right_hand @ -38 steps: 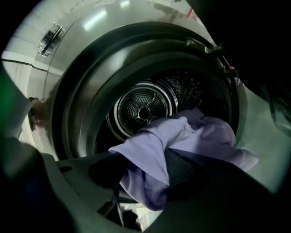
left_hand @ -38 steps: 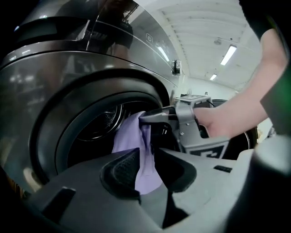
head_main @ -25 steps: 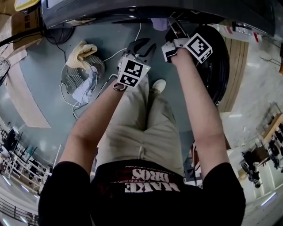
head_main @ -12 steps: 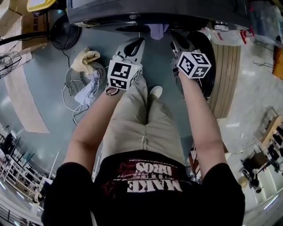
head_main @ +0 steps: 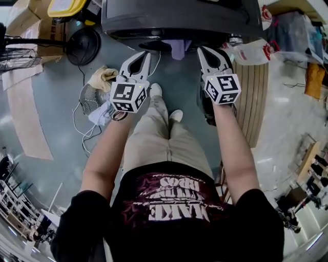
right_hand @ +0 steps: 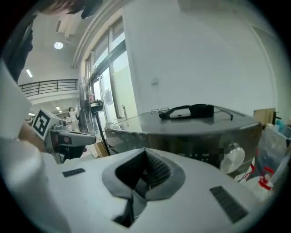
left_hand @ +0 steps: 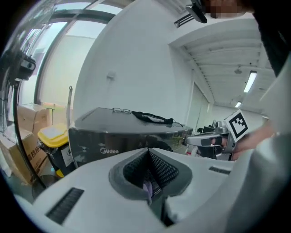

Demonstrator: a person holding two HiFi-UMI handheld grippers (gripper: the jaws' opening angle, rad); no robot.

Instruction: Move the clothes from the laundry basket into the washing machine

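Note:
The dark grey washing machine [head_main: 179,20] stands at the top of the head view, with a lilac cloth [head_main: 179,48] hanging out of its front opening. The wire laundry basket [head_main: 88,94] sits on the floor at the left, with a yellow cloth [head_main: 102,77] and a pale cloth [head_main: 98,115] lying on it. My left gripper [head_main: 145,54] and right gripper [head_main: 201,51] are raised side by side in front of the machine, both shut with nothing hanging from them. In the left gripper view, a sliver of lilac shows through the gap behind the closed tips [left_hand: 148,151]. The right gripper's tips [right_hand: 145,150] meet.
Glasses and a black item [right_hand: 191,110] lie on top of the machine. A floor fan [head_main: 84,43], cardboard boxes and a yellow bin [head_main: 66,7] stand at the left. A wooden pallet [head_main: 253,97] and a plastic bag [head_main: 251,51] are at the right. Cables trail past the basket.
Both grippers have risen from low at the machine's opening to in front of its top. The right gripper has rolled, its marker cube now facing up.

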